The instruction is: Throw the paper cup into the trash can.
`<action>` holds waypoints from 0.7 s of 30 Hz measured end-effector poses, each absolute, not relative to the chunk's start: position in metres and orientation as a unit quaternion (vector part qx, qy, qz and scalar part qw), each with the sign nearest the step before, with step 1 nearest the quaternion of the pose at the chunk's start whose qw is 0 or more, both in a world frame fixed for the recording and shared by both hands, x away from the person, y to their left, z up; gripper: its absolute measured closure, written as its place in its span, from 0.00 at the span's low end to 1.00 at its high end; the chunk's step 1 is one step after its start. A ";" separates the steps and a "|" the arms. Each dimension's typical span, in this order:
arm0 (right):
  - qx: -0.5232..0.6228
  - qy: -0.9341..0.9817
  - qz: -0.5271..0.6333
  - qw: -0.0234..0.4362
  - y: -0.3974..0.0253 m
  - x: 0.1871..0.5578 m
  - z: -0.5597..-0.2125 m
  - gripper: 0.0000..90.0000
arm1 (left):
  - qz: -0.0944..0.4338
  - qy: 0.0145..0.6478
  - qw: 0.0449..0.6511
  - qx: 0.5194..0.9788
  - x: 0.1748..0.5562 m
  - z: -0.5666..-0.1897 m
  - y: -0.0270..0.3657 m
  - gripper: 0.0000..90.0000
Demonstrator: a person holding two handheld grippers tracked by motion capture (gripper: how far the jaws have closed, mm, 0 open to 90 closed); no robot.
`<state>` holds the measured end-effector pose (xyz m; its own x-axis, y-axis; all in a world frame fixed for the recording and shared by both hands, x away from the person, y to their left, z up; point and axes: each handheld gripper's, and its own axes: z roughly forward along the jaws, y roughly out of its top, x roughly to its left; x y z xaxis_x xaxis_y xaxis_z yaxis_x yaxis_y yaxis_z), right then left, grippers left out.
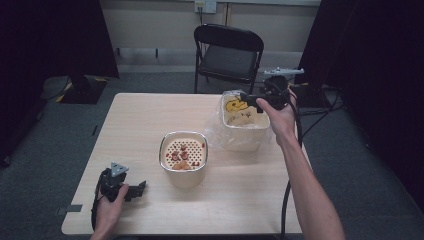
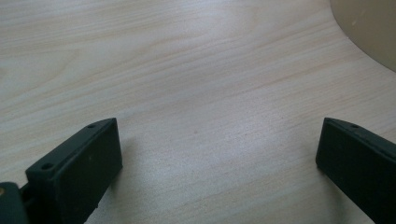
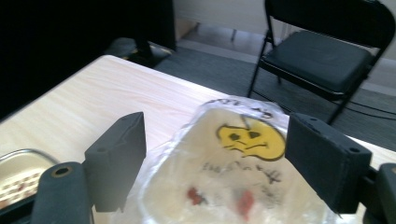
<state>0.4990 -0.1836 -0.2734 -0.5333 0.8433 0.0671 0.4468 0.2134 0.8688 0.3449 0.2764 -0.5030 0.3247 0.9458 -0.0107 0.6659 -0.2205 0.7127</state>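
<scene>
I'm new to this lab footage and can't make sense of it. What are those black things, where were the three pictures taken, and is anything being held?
A person holds a hand-held grasping tool in each hand. The high view looks down on the table. The left tool rests near the table's front, jaws open and empty; its own camera sees bare wood. The right tool hovers open over a plastic-wrapped tub with a yellow face, holding nothing. In the middle stands a pot holding a perforated insert with small food bits. Behind the table is a chair.

Light wooden table [image 1: 150, 120], cream metal-rimmed container [image 1: 183, 159] with a perforated insert standing at its middle, clear plastic bag [image 1: 240, 127] with a yellow face print lying at its far right corner, around a pale tub, apart from the container
</scene>
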 end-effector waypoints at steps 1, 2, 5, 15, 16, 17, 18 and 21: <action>0.426 0.750 0.454 0.223 -0.183 0.492 -0.273 0.20 | 0.221 0.537 0.318 0.749 0.345 -0.503 0.276 0.00; 0.426 0.750 0.454 0.223 -0.183 0.492 -0.273 0.20 | 0.221 0.537 0.318 0.749 0.345 -0.503 0.276 0.00; 0.410 0.752 0.466 0.221 -0.182 0.477 -0.273 0.20 | 0.221 0.537 0.318 0.749 0.345 -0.503 0.276 0.00; 0.380 0.772 0.464 0.210 -0.182 0.439 -0.286 0.19 | 0.221 0.537 0.317 0.749 0.345 -0.503 0.276 0.00; 0.380 0.772 0.469 0.201 -0.186 0.427 -0.294 0.19 | 0.221 0.538 0.317 0.749 0.345 -0.503 0.276 0.00; 0.380 0.772 0.469 0.201 -0.186 0.427 -0.294 0.19 | 0.221 0.538 0.317 0.749 0.345 -0.503 0.276 0.00; 0.381 0.768 0.475 0.197 -0.192 0.417 -0.302 0.19 | 0.221 0.538 0.317 0.749 0.345 -0.503 0.276 0.00; 0.384 0.768 0.474 0.196 -0.199 0.401 -0.315 0.18 | 0.221 0.538 0.317 0.749 0.345 -0.503 0.276 0.00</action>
